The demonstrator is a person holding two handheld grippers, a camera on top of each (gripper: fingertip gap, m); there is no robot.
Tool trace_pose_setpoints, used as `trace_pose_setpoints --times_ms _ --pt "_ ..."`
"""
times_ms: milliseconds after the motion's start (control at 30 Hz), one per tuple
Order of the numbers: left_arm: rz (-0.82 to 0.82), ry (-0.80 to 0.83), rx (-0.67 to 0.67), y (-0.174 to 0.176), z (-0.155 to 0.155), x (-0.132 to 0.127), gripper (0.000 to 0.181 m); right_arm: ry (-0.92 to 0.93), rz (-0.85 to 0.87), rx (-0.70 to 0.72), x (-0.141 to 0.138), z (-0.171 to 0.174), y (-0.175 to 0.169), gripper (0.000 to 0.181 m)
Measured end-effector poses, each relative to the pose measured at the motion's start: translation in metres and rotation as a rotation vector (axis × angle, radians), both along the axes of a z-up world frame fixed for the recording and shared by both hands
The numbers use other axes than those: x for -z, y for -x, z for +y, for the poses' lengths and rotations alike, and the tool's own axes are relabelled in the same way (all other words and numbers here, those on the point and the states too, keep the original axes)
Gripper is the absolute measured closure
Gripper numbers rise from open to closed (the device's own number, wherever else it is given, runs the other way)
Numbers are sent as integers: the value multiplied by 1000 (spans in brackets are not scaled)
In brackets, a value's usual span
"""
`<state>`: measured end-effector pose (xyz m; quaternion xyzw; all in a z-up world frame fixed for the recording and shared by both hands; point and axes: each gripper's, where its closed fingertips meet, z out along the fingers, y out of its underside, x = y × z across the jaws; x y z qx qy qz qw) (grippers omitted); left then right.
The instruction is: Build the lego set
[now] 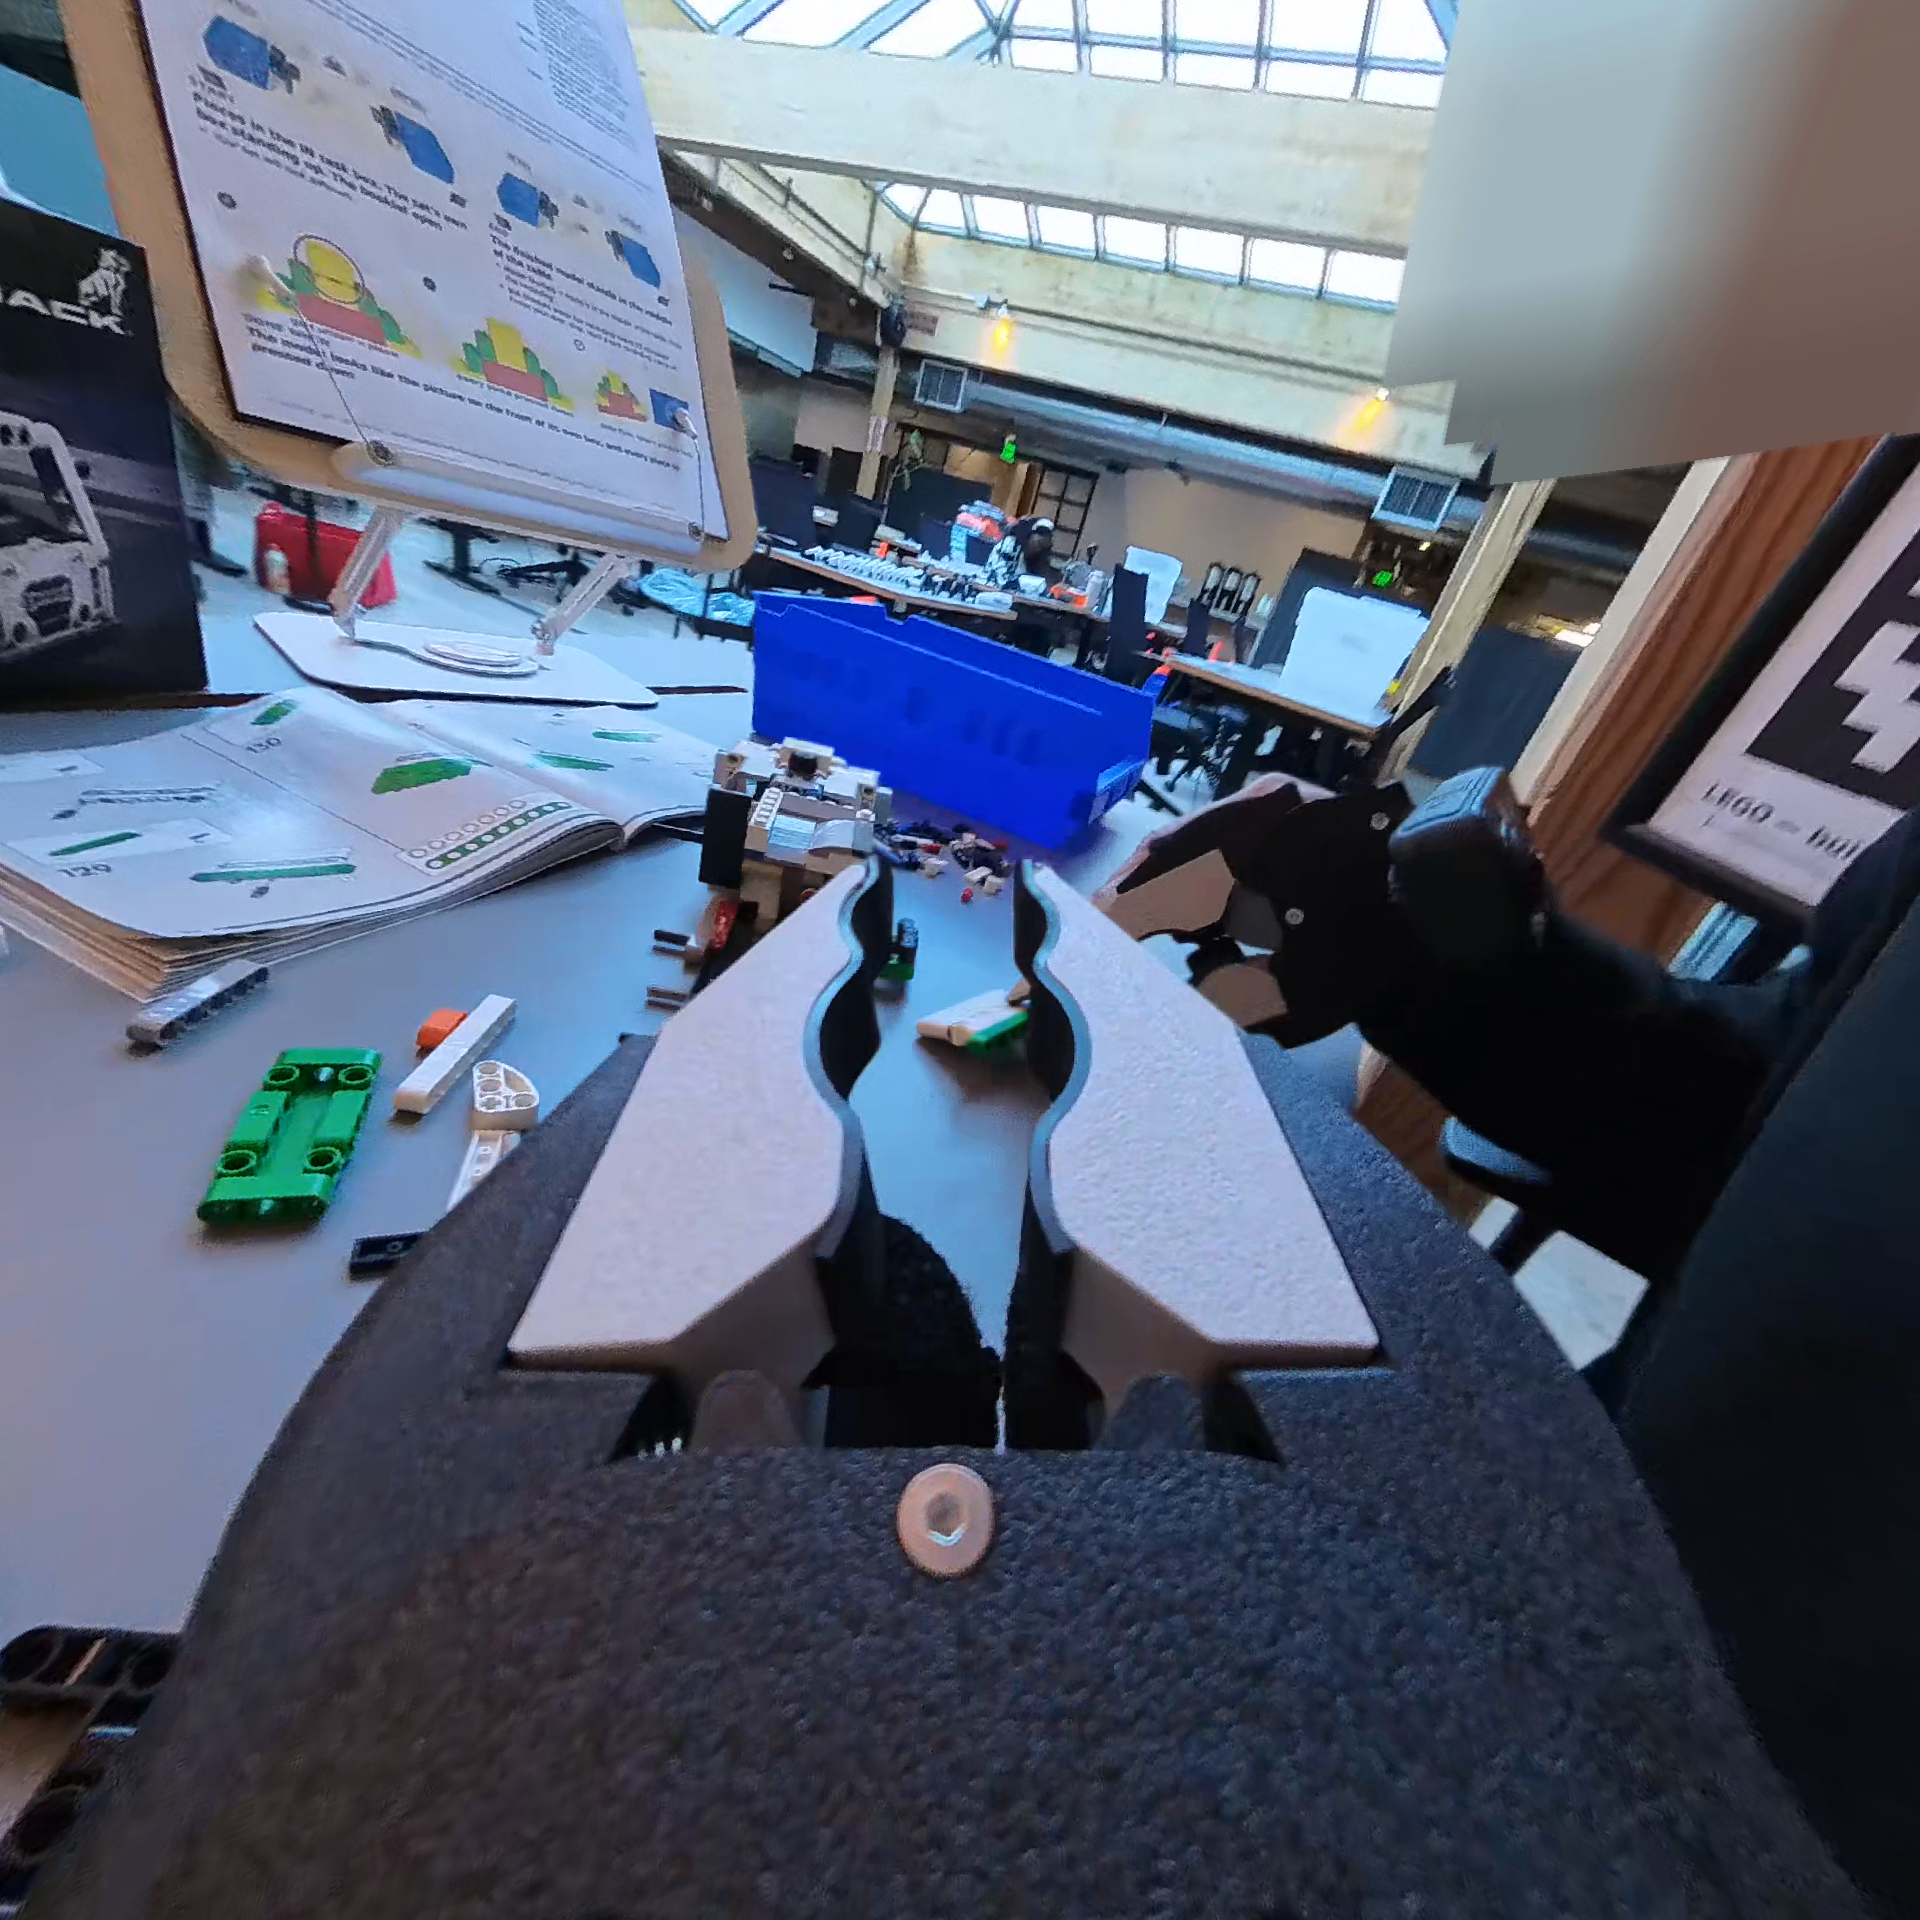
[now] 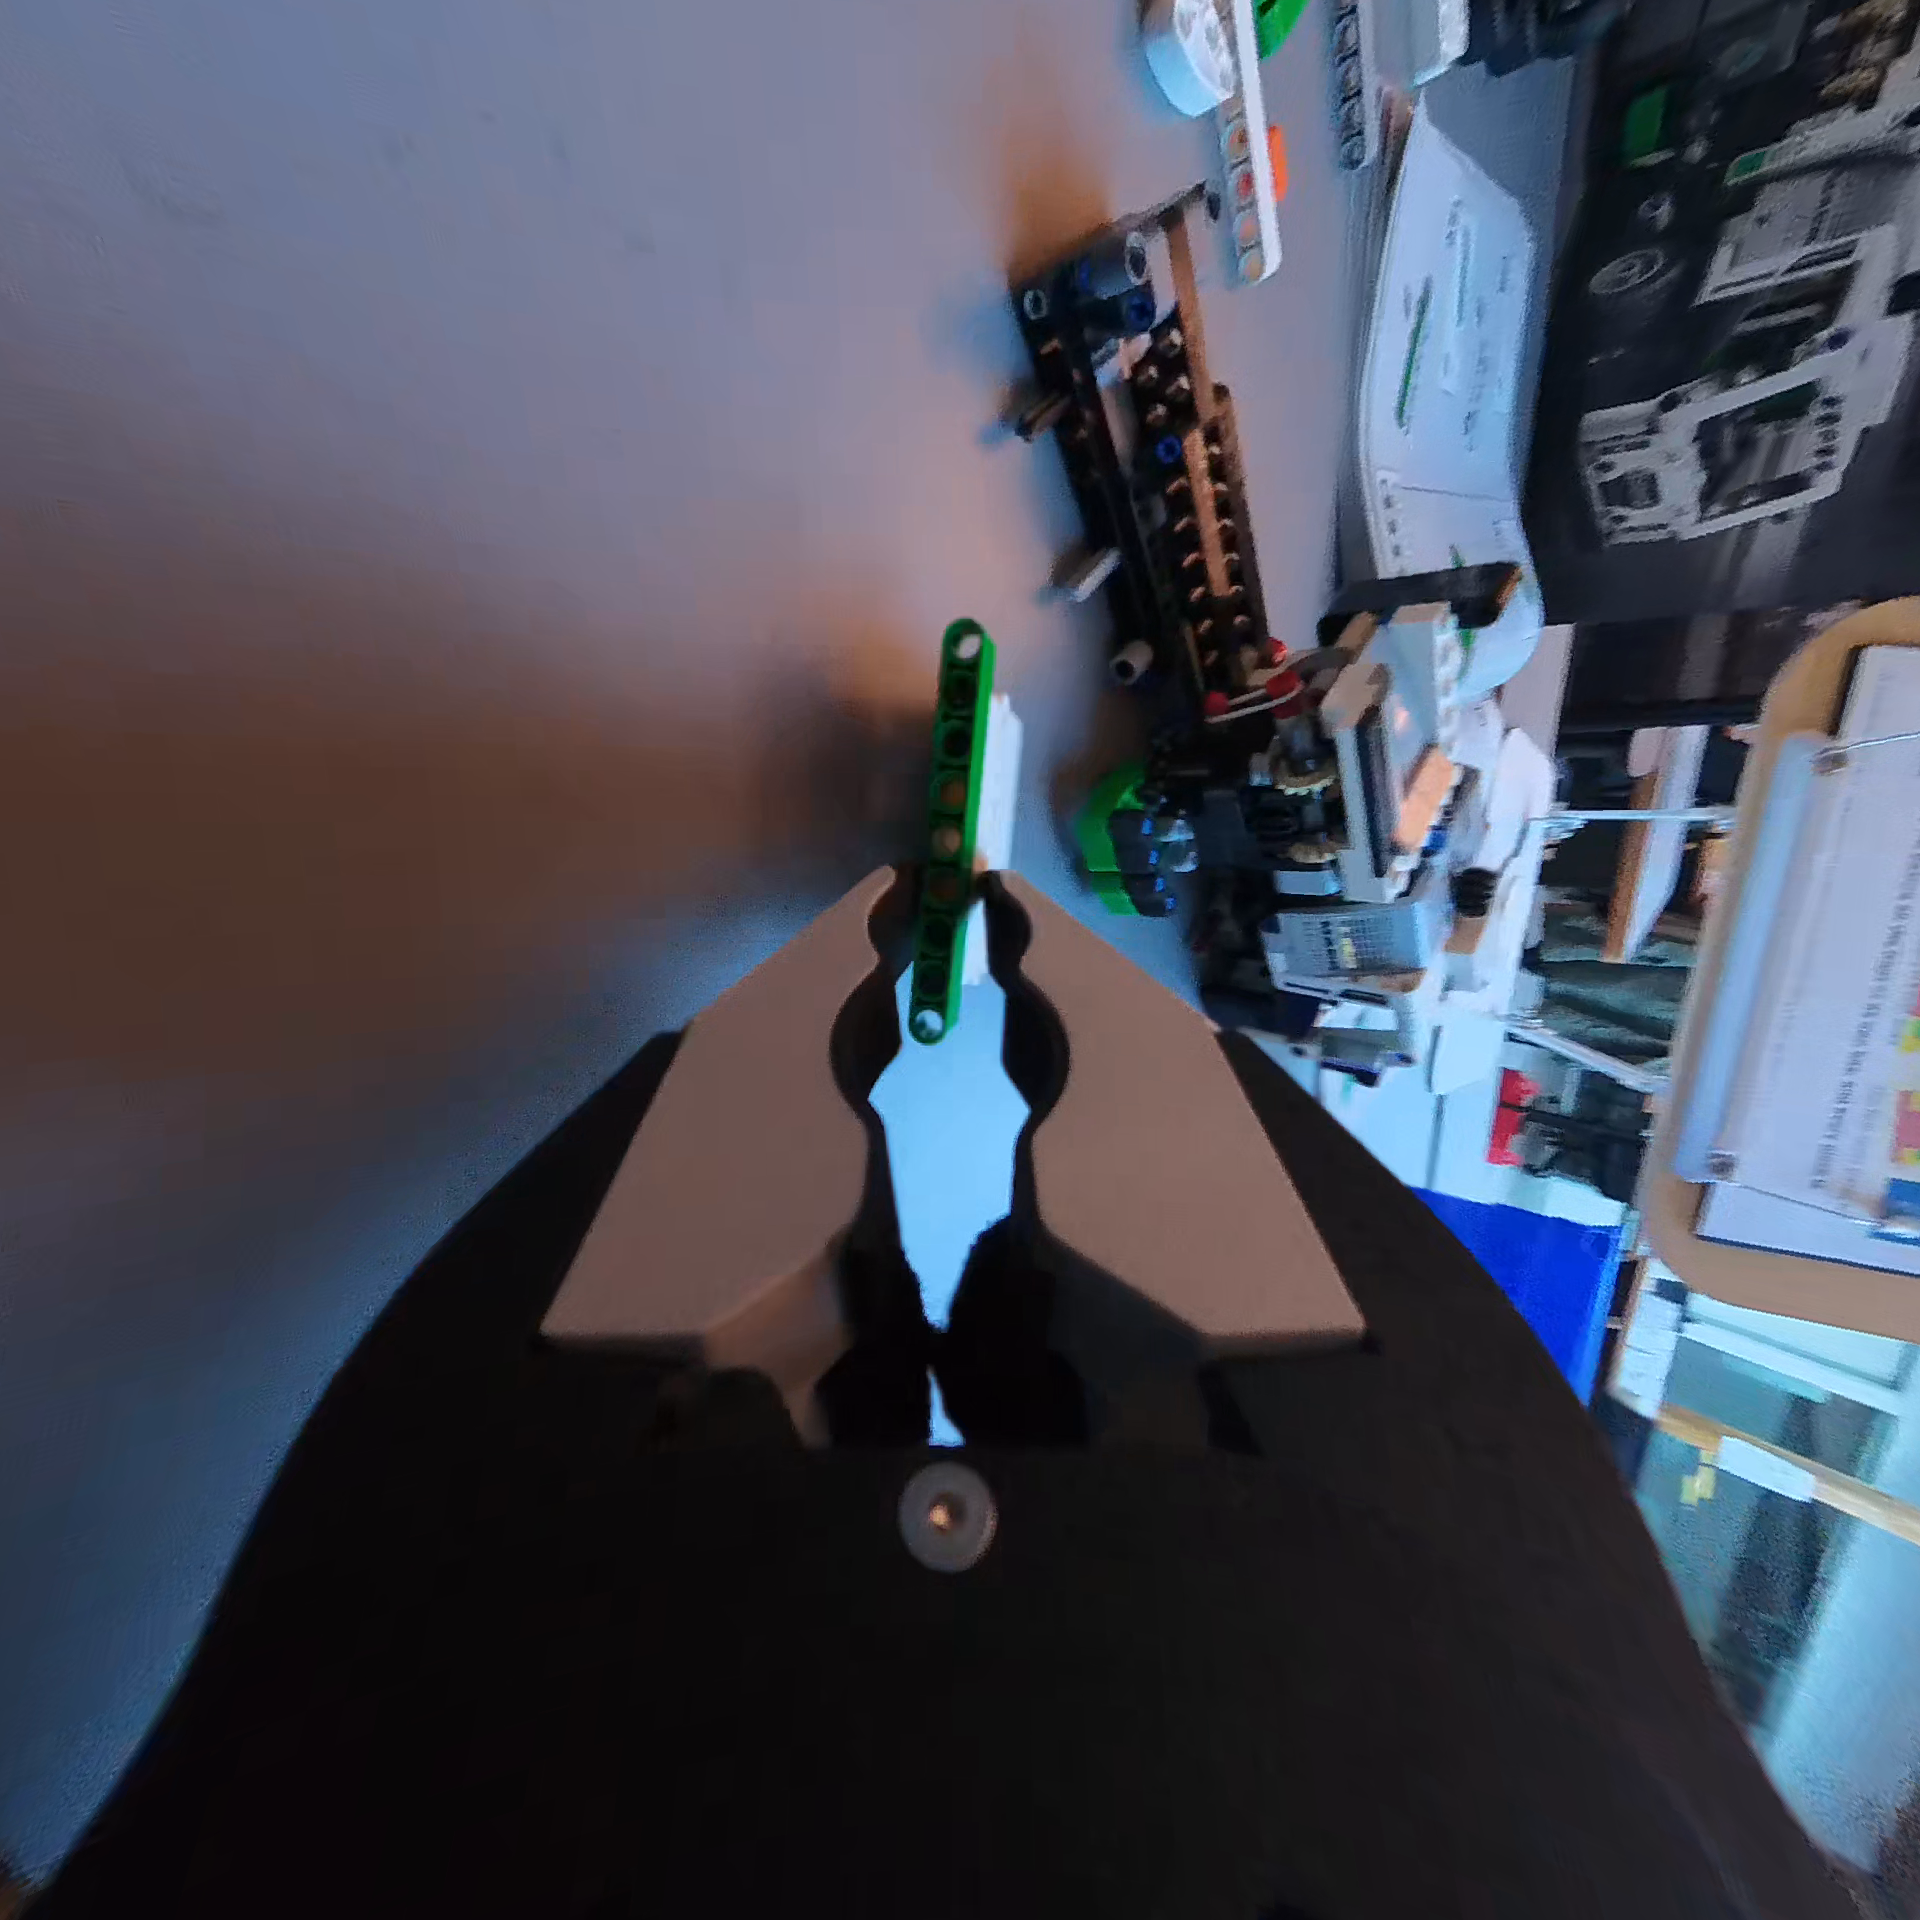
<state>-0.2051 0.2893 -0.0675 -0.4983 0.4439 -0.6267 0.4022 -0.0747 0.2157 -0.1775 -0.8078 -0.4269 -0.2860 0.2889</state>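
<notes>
My left gripper point(image 1: 945, 883) is open and empty, held low over the dark table point(image 1: 623, 1039). Ahead of it stands the partly built white, tan and black model point(image 1: 800, 821). My right gripper point(image 2: 940, 883) is shut on a long green beam point(image 2: 951, 821) with a white beam point(image 2: 1000, 790) alongside it, held above the table. The right gripper also shows in the left wrist view point(image 1: 1153, 935), with the white-and-green piece point(image 1: 977, 1023) at its tips, partly hidden by my left finger. The right wrist view shows the model point(image 2: 1330, 748) and its black chassis point(image 2: 1164, 447).
A green panel point(image 1: 291, 1132), a white beam point(image 1: 457, 1049), a grey beam point(image 1: 197, 1003) and small loose parts point(image 1: 956, 857) lie on the table. An open instruction booklet point(image 1: 312, 810), a blue bin point(image 1: 935, 717), a sheet on a stand point(image 1: 436, 260) and the set's box point(image 1: 73, 468) stand behind. One gripper's finger ends stand about 20 centimetres off the other's.
</notes>
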Motion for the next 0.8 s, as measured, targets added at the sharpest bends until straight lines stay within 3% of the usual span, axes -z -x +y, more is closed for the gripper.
trace_pose_setpoints --times_ms 433,567,633,800 --pt "46 -110 -145 -6 5 5 160 77 366 69 3 -16 29 151" --pt "81 -134 -162 -10 5 10 160 21 692 36 -20 -16 45 150" --pt "103 -137 -159 -13 5 12 159 -50 859 82 -35 -12 32 149" --pt "171 -159 -131 -20 0 22 157 -358 1138 318 -60 -1 -43 150"
